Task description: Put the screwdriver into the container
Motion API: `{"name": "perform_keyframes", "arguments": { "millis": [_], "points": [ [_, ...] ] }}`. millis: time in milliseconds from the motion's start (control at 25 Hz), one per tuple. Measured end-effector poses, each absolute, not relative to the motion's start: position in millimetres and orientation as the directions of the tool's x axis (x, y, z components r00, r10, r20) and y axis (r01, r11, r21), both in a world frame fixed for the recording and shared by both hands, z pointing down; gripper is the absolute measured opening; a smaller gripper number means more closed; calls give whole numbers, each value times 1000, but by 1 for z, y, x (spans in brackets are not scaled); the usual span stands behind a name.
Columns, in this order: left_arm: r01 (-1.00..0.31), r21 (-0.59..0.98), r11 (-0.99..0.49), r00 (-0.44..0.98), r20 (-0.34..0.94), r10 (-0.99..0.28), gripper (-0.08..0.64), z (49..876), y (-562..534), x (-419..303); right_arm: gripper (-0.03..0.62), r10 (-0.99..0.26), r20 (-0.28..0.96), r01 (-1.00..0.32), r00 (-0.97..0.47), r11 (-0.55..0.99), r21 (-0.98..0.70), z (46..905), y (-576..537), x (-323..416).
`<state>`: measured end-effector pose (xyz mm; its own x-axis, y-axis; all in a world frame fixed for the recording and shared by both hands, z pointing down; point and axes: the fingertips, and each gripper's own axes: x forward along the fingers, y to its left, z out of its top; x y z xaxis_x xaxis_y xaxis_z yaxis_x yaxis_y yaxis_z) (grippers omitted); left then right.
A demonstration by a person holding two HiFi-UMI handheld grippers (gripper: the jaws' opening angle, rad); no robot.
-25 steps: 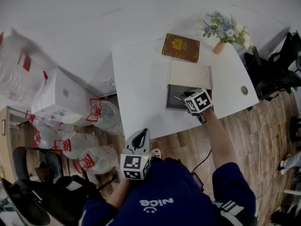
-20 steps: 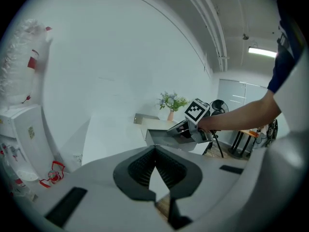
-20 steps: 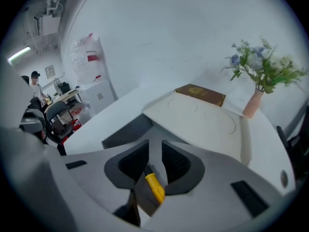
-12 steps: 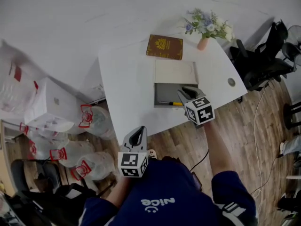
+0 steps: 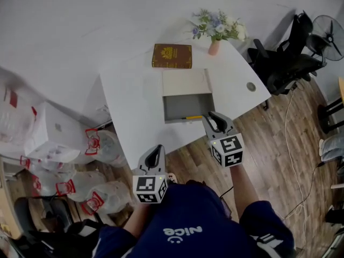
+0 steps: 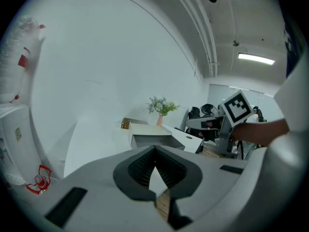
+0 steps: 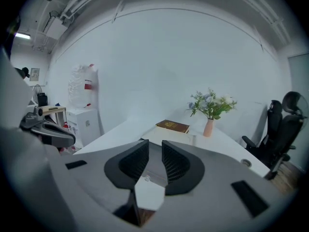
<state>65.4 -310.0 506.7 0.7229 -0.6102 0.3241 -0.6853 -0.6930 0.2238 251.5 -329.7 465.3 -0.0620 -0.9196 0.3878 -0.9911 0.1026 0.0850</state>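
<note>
Right gripper point(image 5: 214, 119), jaws parted and empty, sits just right of the yellow-handled screwdriver point(image 5: 193, 117), which lies crosswise inside the grey rectangular container point(image 5: 185, 104). Left gripper point(image 5: 155, 152), jaws pressed together, is farther off.

Yellow screwdriver point(image 5: 192, 117), grey container point(image 5: 185, 105), white table point(image 5: 129, 95), brown gold-patterned book point(image 5: 172, 56)

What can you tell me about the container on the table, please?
The container is a shallow rectangular box, grey inside, with a pale flat lid lying open behind it, toward the book. It sits upright on the white table, near the front edge. A screwdriver with a yellow handle lies inside along the near wall. The right gripper is just off its near right corner, jaws apart and empty; contact cannot be told.
</note>
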Motion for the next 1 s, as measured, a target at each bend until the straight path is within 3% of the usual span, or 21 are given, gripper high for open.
{"name": "perform_keyframes", "arguments": {
  "millis": [760, 1000],
  "points": [
    [-634, 190, -750, 769, 262, -584, 17, 493, -275, 84, 98, -931, 364, -1000, -3, 2, -3, 496, -224, 222],
    [-628, 175, -758, 774, 245, -584, 17, 490, -269, 87, 44, -937, 351, -1000, 2, -4, -4, 495, -214, 223]
  ]
}}
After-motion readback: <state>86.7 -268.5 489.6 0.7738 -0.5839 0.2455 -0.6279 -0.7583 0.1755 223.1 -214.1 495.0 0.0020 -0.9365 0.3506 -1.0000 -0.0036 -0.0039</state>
